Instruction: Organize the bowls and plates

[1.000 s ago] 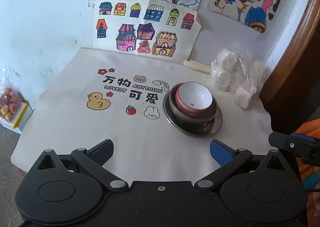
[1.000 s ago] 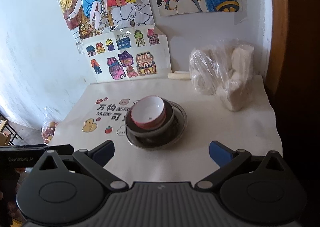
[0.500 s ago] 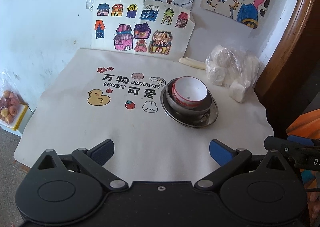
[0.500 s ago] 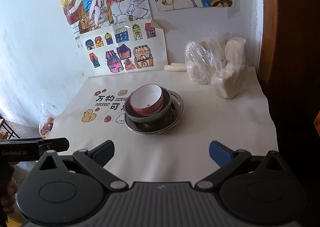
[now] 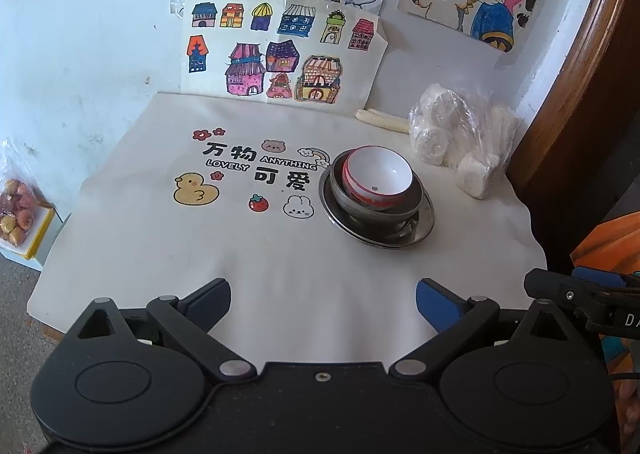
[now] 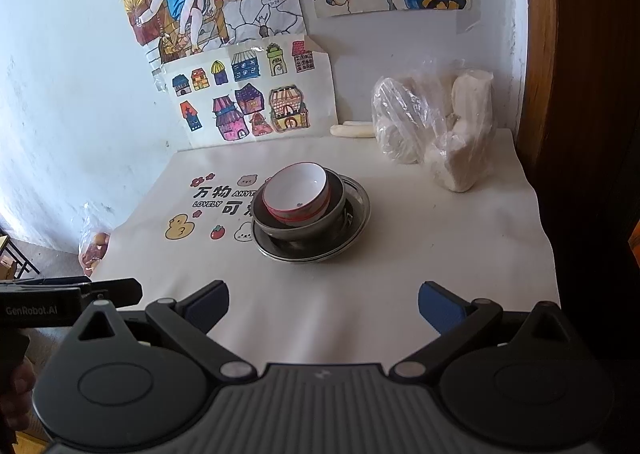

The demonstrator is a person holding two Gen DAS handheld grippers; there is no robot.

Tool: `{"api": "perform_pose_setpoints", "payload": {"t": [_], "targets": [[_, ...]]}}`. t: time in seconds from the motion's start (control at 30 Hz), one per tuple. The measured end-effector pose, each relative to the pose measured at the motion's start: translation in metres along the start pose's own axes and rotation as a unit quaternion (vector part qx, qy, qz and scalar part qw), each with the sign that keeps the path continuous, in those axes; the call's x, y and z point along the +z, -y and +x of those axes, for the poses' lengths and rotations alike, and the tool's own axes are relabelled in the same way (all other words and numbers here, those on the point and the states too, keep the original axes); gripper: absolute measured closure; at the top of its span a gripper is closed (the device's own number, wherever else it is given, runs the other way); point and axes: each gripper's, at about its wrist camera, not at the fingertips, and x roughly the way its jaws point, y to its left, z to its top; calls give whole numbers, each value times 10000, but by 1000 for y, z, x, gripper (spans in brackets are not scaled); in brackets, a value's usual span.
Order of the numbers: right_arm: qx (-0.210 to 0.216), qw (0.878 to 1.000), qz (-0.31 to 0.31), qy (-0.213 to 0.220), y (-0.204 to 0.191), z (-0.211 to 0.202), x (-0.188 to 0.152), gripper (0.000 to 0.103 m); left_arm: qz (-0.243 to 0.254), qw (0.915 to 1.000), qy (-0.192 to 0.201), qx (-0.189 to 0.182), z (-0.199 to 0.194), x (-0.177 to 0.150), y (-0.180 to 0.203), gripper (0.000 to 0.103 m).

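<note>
Bowl stack (image 5: 378,194) sits beyond both spread claws.

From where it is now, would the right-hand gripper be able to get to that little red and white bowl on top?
Probably yes. The right gripper is open and empty, and only bare cloth lies between it and the red and white bowl, which sits uncovered on top, nested in the grey bowl.

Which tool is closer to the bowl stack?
Neither clearly. The left tool and right tool both hang open near the table's front edge, well short of the stack, empty.
</note>
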Motion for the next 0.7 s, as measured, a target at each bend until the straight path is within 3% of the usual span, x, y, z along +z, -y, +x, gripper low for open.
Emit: {"api": "perform_pose_setpoints", "payload": {"t": [0.7], "targets": [[-4,10000,6,5,2,0,0,0,-11,9996,2,-288,1,2,1,3]]}}
